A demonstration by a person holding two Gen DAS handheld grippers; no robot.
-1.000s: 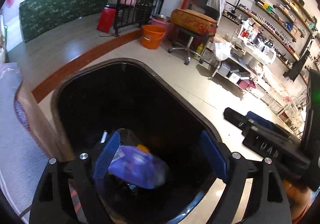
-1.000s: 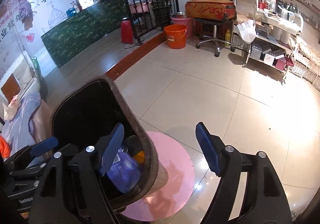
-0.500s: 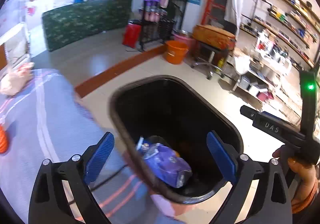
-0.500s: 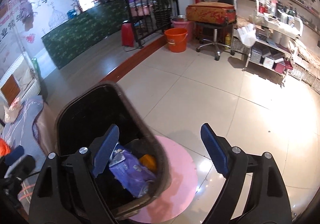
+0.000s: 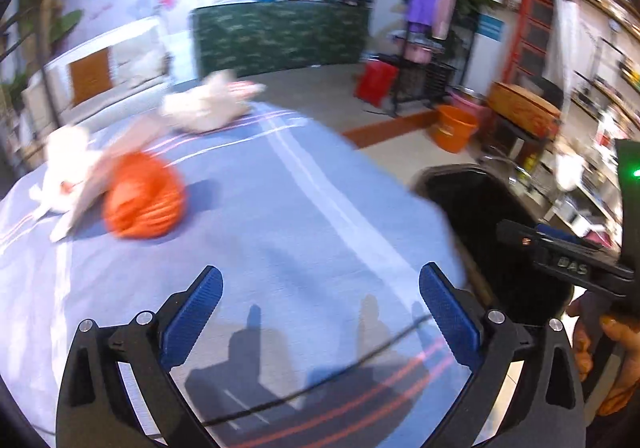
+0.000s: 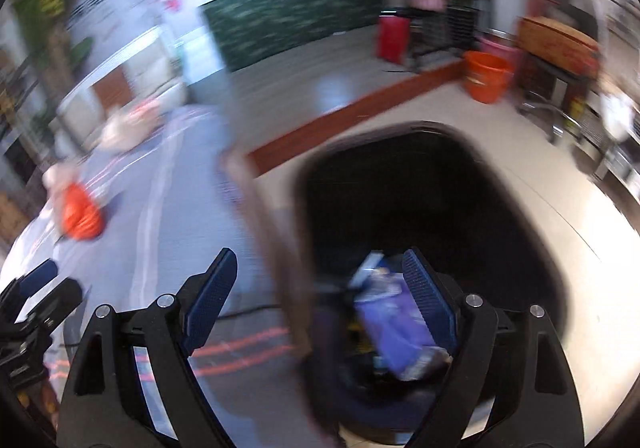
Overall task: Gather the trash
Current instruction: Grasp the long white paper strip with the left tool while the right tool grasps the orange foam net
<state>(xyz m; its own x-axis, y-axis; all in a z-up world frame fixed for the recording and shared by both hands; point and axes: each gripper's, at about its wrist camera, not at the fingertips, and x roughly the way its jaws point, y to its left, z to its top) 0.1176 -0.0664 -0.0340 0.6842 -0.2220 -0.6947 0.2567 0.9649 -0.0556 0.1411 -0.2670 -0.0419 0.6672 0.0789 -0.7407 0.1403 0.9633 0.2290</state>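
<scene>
My left gripper [image 5: 320, 312] is open and empty above a blue striped tablecloth [image 5: 280, 216]. An orange ribbed ball-like object [image 5: 142, 200] lies on the cloth at the left, beside crumpled white paper [image 5: 64, 172] and another white wad [image 5: 208, 104] farther back. A black trash bin [image 5: 480, 216] stands off the table's right edge. My right gripper [image 6: 320, 296] is open and empty, straddling the table edge and the bin [image 6: 400, 188]. A purple wrapper [image 6: 394, 324] lies inside the bin. The orange object [image 6: 80, 212] also shows at the left in the right wrist view.
An orange bucket [image 5: 456, 126] and a stool with a cushion [image 5: 524, 108] stand on the tiled floor beyond the bin. Shelves of goods line the right wall. A green counter [image 5: 280, 36] is at the back. A black cable [image 5: 320, 384] crosses the cloth near me.
Both grippers swung left from over the bin toward the table. The left view now faces the tablecloth and orange object; the purple wrapper stays in the bin.
</scene>
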